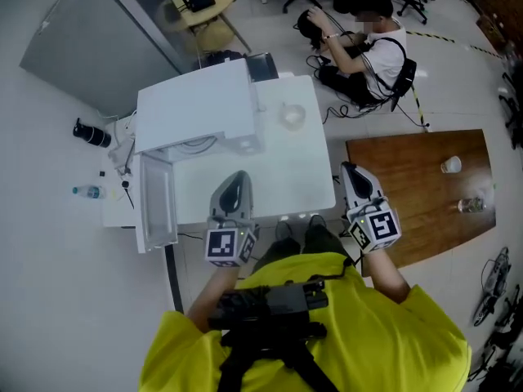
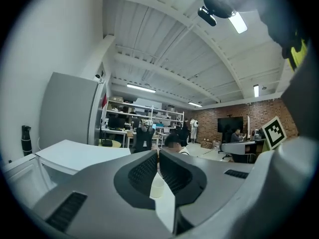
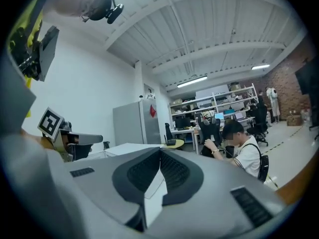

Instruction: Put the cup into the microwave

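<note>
Pressing together on nothing, fingers of left gripper [image 1: 236, 178] and right gripper [image 1: 351, 170] are clenched.

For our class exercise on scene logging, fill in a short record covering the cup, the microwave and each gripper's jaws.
cup: on white table, right of microwave, not held
microwave: door swung open
left gripper: jaws shut, empty
right gripper: jaws shut, empty
</note>
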Demonstrator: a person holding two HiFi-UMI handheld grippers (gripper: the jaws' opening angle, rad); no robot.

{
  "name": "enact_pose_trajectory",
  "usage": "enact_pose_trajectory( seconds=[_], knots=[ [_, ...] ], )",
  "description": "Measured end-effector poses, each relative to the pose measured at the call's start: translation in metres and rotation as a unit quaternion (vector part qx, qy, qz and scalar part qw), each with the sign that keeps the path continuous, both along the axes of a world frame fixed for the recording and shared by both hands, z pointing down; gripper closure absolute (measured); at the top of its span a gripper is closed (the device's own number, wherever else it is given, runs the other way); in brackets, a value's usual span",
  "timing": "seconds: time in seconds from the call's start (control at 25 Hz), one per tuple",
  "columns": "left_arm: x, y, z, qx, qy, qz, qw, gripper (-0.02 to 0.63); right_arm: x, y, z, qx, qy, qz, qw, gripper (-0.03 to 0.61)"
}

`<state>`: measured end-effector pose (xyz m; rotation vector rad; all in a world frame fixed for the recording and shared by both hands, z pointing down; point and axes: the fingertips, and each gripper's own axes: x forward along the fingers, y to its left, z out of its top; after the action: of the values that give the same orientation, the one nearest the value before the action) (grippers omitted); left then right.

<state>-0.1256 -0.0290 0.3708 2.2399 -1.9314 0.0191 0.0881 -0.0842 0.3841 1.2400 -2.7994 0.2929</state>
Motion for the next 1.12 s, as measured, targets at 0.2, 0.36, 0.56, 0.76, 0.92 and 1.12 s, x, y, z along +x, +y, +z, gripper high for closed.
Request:
enact_pose_trajectory(
  seconds=[0.2,0.36,0.56,0.76,0.92,1.12],
  knots=[
    [0.004,-0.034,0.014,-0.015,0.011,-0.010,0.9998,0.600,0.007,-0.040,0.012,-0.017,-0.006,-0.006,1.000,0.572],
    [0.020,-0.049,0.025,-0.013,0.023,0.003,0.9996,0.600,0.013,-0.059,0.013,-0.021,-0.006,-0.014,1.000,0.572],
    [0.043,-0.082,0.059,-0.025,0.019,0.033,0.9990,0.585,0.018,-0.074,0.032,-0.041,-0.002,-0.016,0.999,0.572],
    [0.066,-0.123,0.145,-0.088,0.008,0.057,0.9945,0.160,0.030,-0.073,0.061,-0.080,0.004,-0.009,0.997,0.572],
    [0.085,-0.170,0.215,-0.115,0.061,0.083,0.9880,0.103,0.039,-0.072,0.089,-0.113,0.012,-0.004,0.994,0.572],
    [0.089,-0.245,0.299,-0.144,0.056,0.059,0.9863,0.098,0.053,-0.076,0.129,-0.155,0.025,0.006,0.988,0.572]
  ],
)
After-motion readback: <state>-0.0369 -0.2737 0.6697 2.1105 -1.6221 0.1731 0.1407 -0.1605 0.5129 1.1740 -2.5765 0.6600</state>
